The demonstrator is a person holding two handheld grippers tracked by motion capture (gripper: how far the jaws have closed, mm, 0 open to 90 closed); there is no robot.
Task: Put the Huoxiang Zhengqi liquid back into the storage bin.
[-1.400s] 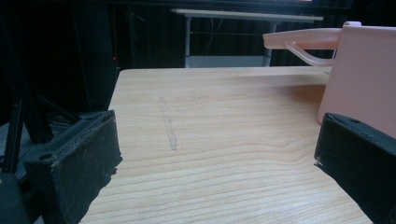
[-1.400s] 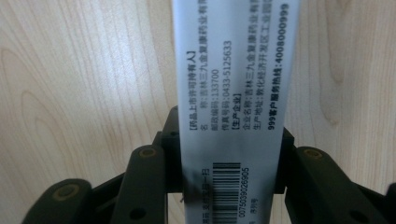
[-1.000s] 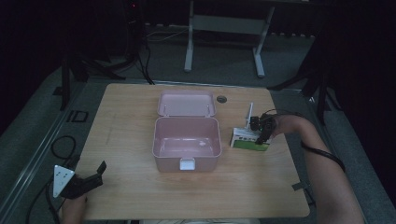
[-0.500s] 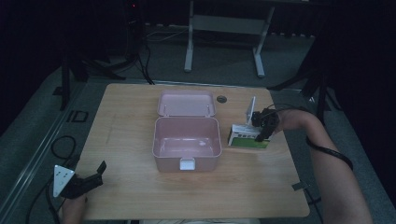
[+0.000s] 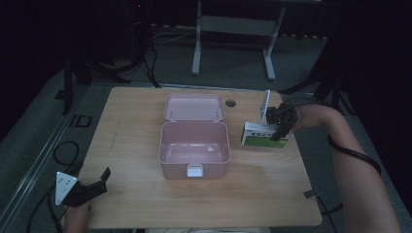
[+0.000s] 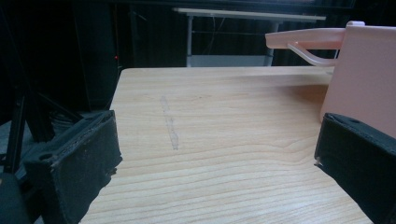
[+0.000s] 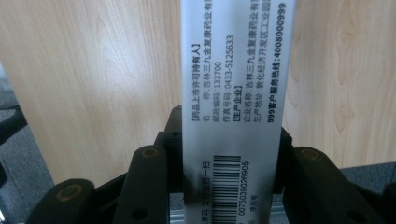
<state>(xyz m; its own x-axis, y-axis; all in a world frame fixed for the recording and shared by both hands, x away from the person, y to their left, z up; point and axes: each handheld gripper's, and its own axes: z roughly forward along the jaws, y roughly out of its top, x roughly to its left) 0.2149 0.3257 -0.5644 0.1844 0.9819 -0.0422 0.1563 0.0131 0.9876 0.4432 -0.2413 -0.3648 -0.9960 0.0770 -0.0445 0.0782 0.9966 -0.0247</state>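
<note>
An open pink box [image 5: 194, 148] sits mid-table with its lid [image 5: 194, 108] folded flat behind it. Just right of it is a white and green carton [image 5: 260, 137], and my right gripper [image 5: 281, 127] is shut on the carton's right end. In the right gripper view the carton's white side with a barcode [image 7: 236, 93] runs straight up between the jaws of the right gripper [image 7: 231, 182], over bare wood. My left gripper [image 5: 99, 182] rests open near the table's front left corner. Its view has the left gripper [image 6: 217, 154] spread wide, with the pink box's wall [image 6: 362, 79] at the right.
The wooden table [image 5: 131, 145] has a small dark round hole [image 5: 230, 103] behind the lid. A bit of grey tape [image 5: 311, 194] lies near the front right edge. Dark floor, cables and a metal stand [image 5: 233, 24] lie beyond the table.
The right hand and the carton have shifted slightly toward the back of the table. The left gripper has stayed where it was.
</note>
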